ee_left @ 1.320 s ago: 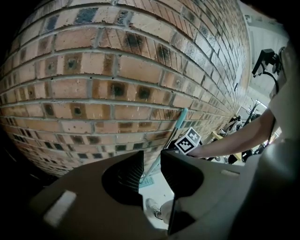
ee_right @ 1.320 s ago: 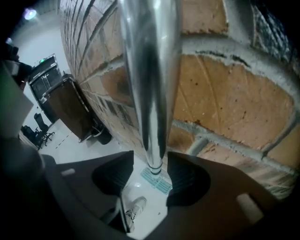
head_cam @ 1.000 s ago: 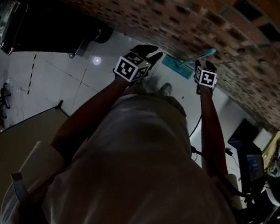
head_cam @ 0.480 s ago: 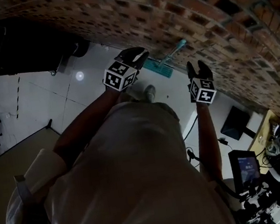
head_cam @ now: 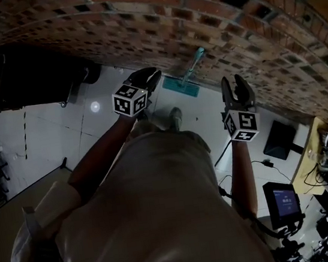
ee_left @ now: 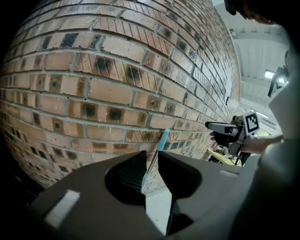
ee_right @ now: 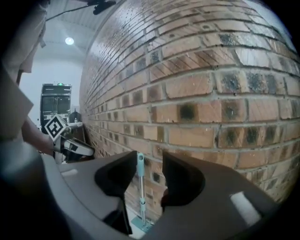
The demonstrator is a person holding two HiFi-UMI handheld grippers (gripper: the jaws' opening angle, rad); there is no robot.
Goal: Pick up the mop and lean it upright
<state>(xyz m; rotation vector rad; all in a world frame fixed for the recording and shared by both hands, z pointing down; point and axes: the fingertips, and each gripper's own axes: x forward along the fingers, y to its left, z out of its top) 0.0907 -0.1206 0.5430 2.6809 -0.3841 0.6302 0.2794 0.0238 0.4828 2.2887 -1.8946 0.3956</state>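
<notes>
Head view: mop (head_cam: 193,67) leans upright against the brick wall (head_cam: 259,35) at 12 o'clock, its head on the floor (head_cam: 79,127). Left gripper (head_cam: 151,73), at 11 o'clock, is released and empty. Right gripper (head_cam: 234,82), at 2 o'clock, has just been narrowing its jaws, yet grasps nothing. Both are well apart from the mop.

Wall (ee_right: 211,108): rough matt brick. Mop (ee_right: 140,187): smooth teal plastic grip, shiny metal-looking shaft. Floor (head_cam: 48,125): glossy tile.
</notes>
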